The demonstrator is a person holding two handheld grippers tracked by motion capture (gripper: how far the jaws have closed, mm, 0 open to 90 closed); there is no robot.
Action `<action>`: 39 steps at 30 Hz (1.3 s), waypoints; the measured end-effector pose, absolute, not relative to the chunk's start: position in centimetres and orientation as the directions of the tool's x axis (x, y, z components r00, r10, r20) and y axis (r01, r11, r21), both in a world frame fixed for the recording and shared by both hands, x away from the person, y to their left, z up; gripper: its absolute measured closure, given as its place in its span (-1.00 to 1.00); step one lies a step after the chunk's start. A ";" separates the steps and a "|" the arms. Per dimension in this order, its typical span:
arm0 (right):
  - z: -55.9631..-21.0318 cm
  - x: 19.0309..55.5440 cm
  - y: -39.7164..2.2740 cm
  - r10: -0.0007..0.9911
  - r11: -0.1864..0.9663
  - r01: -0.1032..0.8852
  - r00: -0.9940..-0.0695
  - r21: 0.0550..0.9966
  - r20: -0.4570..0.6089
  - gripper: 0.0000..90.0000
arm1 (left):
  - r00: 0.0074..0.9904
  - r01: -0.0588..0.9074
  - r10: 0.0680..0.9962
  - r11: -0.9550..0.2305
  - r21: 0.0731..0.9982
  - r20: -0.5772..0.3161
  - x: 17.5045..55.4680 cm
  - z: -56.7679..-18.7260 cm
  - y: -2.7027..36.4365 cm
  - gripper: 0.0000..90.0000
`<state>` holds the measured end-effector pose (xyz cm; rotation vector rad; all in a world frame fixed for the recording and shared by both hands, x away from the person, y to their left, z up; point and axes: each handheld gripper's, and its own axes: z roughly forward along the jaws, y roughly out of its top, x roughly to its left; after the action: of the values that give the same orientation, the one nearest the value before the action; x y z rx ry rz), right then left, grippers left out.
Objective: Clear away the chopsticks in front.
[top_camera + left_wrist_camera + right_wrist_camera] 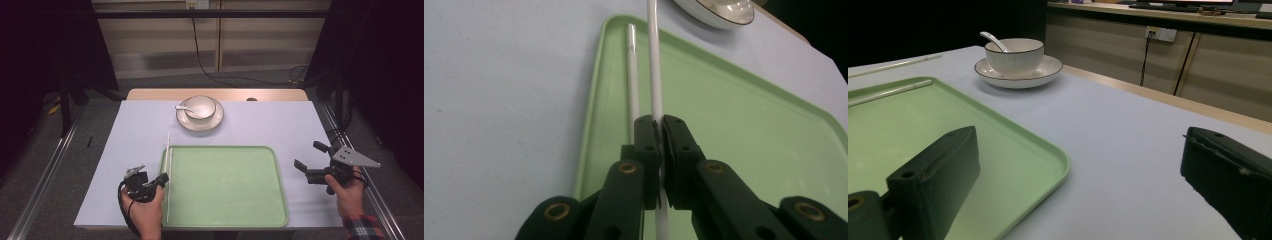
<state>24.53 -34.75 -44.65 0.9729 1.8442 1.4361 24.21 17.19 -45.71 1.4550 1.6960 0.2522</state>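
Chopsticks: 1 white chopstick [655,75] is clamped in the left gripper [659,135] over the green tray's [280,210] left edge. The other chopstick [632,75] lies inside the tray. The right gripper [312,161] is wide apart, holding nothing, over the worktop [125,135].

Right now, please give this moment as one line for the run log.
left hand-held gripper: shut on white chopstick | second chopstick: lying in green tray | right hand-held gripper: open, holding nothing
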 end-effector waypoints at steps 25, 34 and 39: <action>-44.6 24.5 -34.7 0.837 0.149 0.183 -0.546 0.972 -0.026 -0.96 | 0.036 0.720 0.882 0.304 0.624 -0.471 22.9 -46.1 17.8 0.92; -44.6 24.6 -34.6 0.832 0.148 0.184 -0.555 0.972 -0.022 -0.96 | 0.030 0.724 0.882 0.305 0.618 -0.470 22.5 -46.2 18.0 0.92; -44.6 24.6 -34.6 0.833 0.148 0.181 -0.553 0.972 -0.023 -0.96 | 0.031 0.726 0.881 0.305 0.616 -0.472 22.4 -46.4 18.1 0.91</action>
<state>24.58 -34.61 -44.57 0.9674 1.8452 1.4368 22.38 18.05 -46.42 1.4599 1.7299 0.2317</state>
